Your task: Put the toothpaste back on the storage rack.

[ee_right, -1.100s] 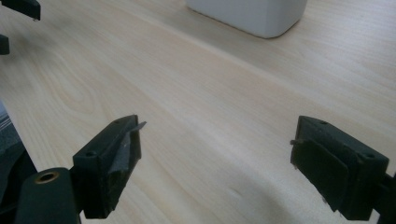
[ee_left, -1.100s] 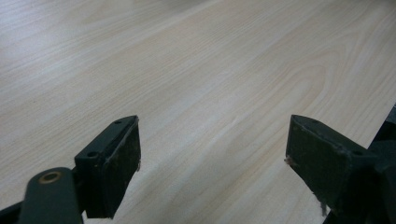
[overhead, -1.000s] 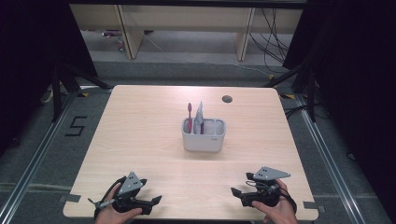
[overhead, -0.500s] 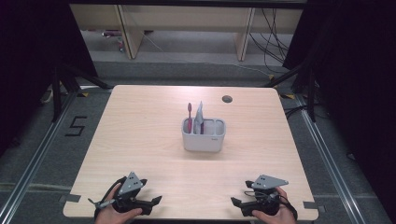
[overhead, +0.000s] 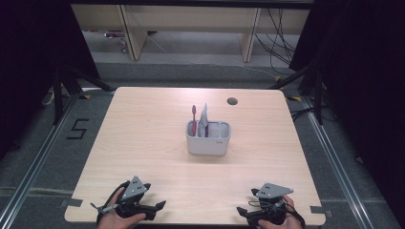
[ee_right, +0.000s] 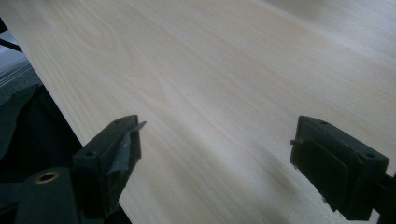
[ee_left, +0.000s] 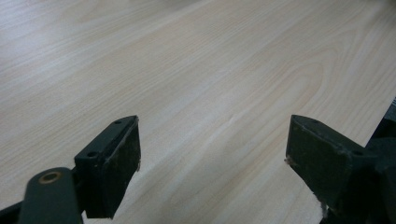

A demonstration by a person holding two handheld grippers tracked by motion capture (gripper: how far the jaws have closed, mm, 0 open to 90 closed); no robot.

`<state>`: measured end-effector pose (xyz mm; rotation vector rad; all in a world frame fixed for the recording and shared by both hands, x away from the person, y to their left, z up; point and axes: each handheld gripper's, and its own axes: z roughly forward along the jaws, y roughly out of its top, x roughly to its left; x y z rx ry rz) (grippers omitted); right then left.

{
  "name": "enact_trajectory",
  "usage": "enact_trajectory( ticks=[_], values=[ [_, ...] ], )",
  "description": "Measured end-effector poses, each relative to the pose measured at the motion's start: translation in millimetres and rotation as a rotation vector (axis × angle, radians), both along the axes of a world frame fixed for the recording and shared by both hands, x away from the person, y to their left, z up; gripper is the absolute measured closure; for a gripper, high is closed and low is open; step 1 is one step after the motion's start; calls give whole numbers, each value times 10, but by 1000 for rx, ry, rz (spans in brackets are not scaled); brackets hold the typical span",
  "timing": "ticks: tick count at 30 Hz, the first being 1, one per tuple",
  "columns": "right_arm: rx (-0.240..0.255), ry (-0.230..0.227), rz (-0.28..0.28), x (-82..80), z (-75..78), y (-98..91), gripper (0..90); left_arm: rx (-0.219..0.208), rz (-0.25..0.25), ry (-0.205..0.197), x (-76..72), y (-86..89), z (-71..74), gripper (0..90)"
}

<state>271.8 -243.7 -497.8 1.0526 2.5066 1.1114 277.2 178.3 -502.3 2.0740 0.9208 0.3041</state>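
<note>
white holder upright mid-table, red toothbrush inside; both tools spread, empty.

Hands: cut off by the high view's bottom edge, forearms unseen.
Toothbrush: lower end hidden inside the white holder.
Tube: print too small to read.
Holder's right compartments: contents can't be told.

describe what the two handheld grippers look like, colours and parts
Both are black two-jaw tools. The left gripper and right gripper each carry a grey three-cornered plate on top and trail a thin dark cable. Their jaws are blocky black pads with small screw holes.
</note>
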Motion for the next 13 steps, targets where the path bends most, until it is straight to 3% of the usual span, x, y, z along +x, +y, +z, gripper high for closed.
enact_trajectory(
  ticks=[13],
  values=[
    [8, 25, -7, 1, -9, 3, 160, 3, -6, 1, 10, -7, 0, 175]
  ],
)
